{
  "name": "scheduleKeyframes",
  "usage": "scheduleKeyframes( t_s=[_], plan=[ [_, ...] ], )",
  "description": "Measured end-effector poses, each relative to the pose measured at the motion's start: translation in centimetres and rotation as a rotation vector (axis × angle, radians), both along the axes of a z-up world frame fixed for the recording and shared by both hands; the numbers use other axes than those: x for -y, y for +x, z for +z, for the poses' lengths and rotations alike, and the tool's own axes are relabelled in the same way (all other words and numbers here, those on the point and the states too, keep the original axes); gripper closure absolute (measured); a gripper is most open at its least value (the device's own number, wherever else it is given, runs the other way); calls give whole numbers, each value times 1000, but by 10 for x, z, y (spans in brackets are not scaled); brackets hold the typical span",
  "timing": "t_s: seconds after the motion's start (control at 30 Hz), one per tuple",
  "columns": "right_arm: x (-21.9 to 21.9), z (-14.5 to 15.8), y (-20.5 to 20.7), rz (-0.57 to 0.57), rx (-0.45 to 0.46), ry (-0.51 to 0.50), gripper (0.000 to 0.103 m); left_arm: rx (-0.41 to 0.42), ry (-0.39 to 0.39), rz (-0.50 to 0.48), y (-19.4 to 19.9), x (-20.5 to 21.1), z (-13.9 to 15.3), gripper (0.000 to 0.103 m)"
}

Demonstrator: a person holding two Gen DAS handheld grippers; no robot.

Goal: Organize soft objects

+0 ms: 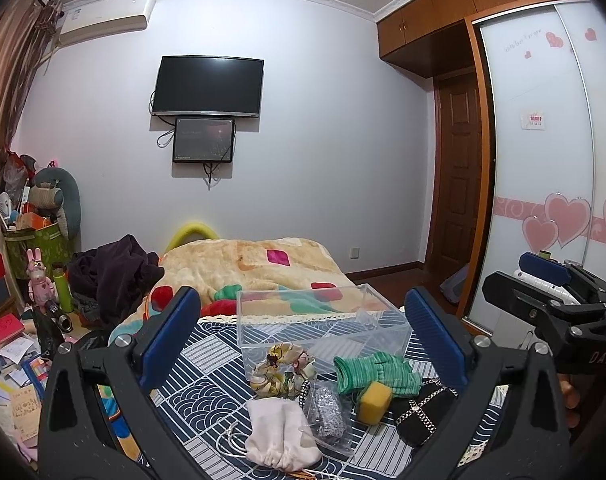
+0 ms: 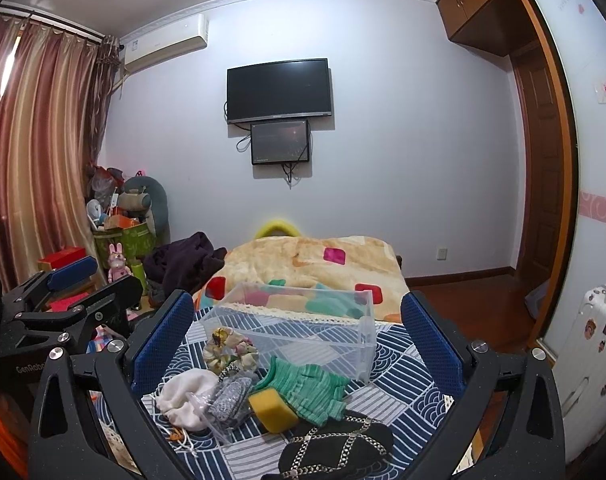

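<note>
Soft things lie on a blue patterned cloth [image 1: 207, 384]: a white drawstring pouch [image 1: 281, 432], a floral scrunchie [image 1: 281, 368], a silver scrubber in a clear bag [image 1: 325, 410], a yellow sponge [image 1: 375, 402], a green striped glove [image 1: 377, 372] and a black pouch with chain [image 1: 423, 412]. A clear plastic box [image 1: 323, 320] stands empty just behind them. My left gripper [image 1: 303, 340] is open above the pile. My right gripper [image 2: 299, 344] is open over the same things: sponge [image 2: 273, 408], glove [image 2: 307, 390], white pouch [image 2: 185, 400], black pouch [image 2: 335, 448], box [image 2: 303, 320].
A bed with a patchwork blanket [image 1: 255, 264] lies beyond the box. Dark clothes [image 1: 115, 272] are heaped at its left. Cluttered boxes, toys and papers [image 1: 27, 320] fill the floor at left. A wardrobe with sliding doors [image 1: 543, 152] stands right, with a white suitcase [image 2: 591, 360] by it.
</note>
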State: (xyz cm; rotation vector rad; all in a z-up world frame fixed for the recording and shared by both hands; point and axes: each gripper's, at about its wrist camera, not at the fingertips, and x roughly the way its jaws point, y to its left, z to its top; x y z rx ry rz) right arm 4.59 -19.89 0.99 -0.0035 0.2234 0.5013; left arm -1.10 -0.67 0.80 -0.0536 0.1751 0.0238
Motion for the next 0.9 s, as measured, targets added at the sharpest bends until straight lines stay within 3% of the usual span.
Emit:
scheduleKeyframes(
  t_s=[0.9],
  plan=[
    [0, -1, -1, 1, 3, 2, 0, 7, 6, 7, -3, 2, -1, 0]
  ],
)
